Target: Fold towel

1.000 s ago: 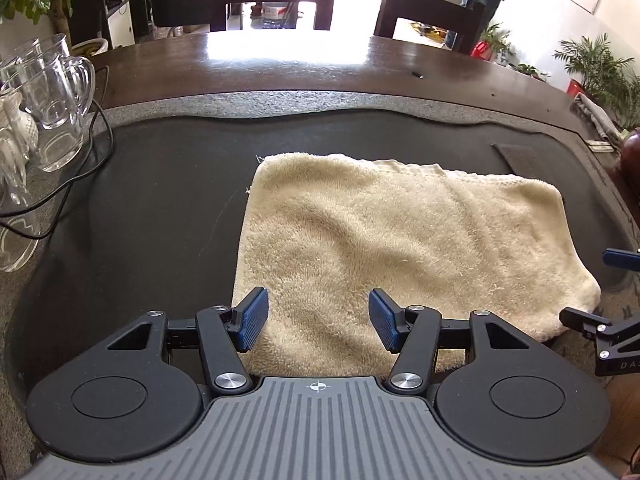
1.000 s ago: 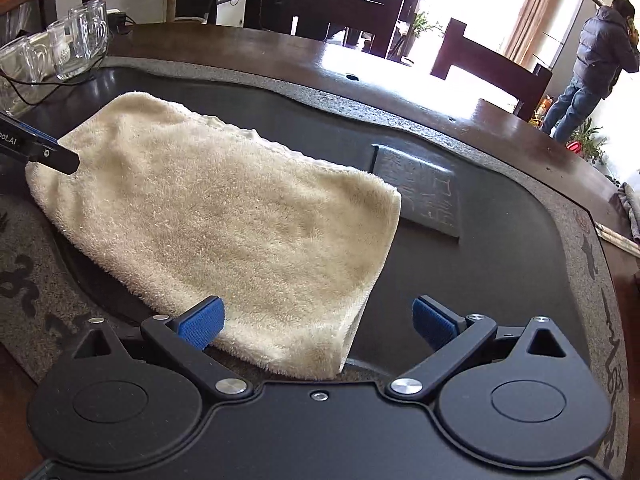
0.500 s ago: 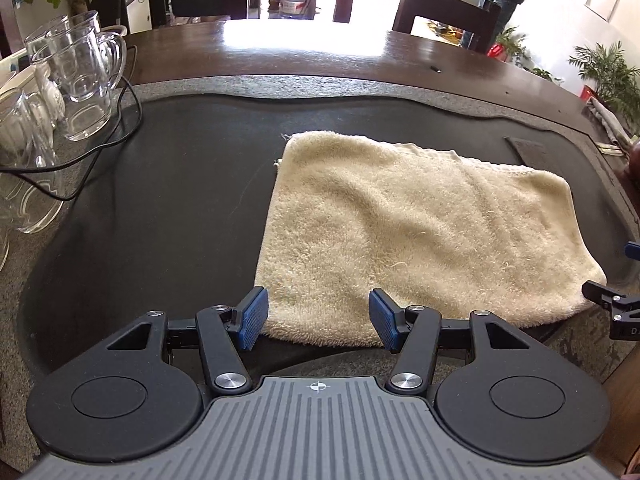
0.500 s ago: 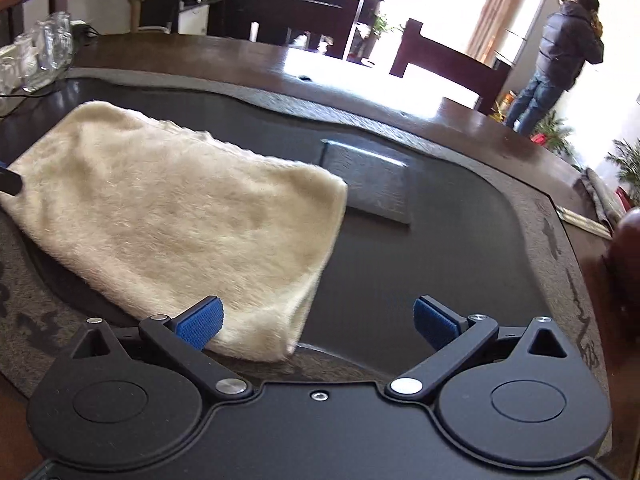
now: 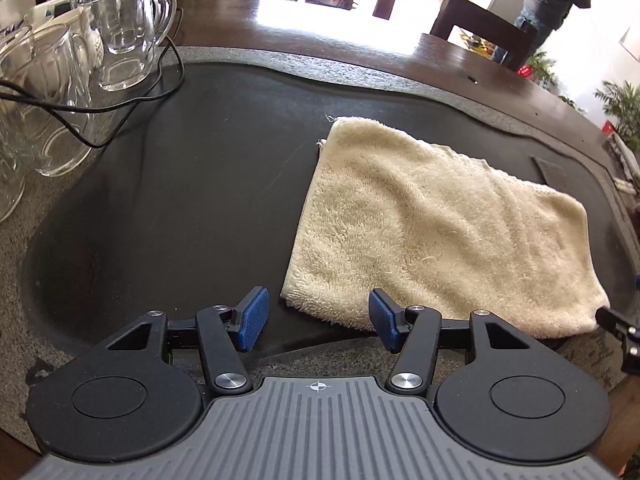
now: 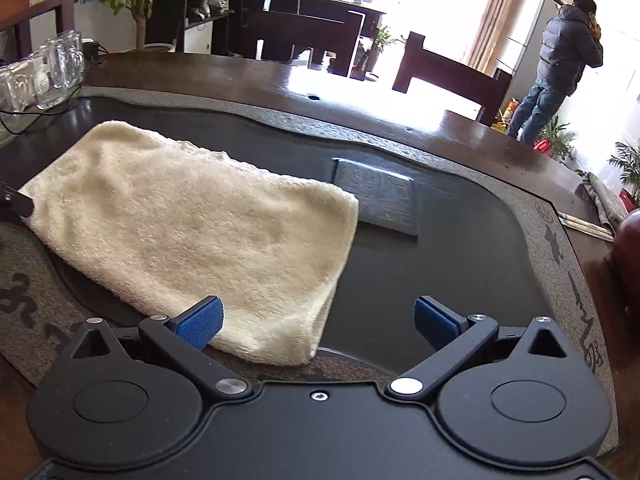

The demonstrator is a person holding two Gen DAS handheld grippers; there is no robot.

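- Left wrist view: sits low behind the left gripper (image 5: 316, 322), close over the near rim of the tray (image 5: 180, 208), facing the far chairs, with the towel (image 5: 436, 228) right of centre.
- Right wrist view: low behind the right gripper (image 6: 318, 322), same facing, towel (image 6: 192, 232) to the left.
- The 2 views share towel, tray, mugs (image 5: 128, 28).

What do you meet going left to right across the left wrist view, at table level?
Glass mugs → black cable → bare dark tray → cream towel → grey inset plate → tip of the right gripper.
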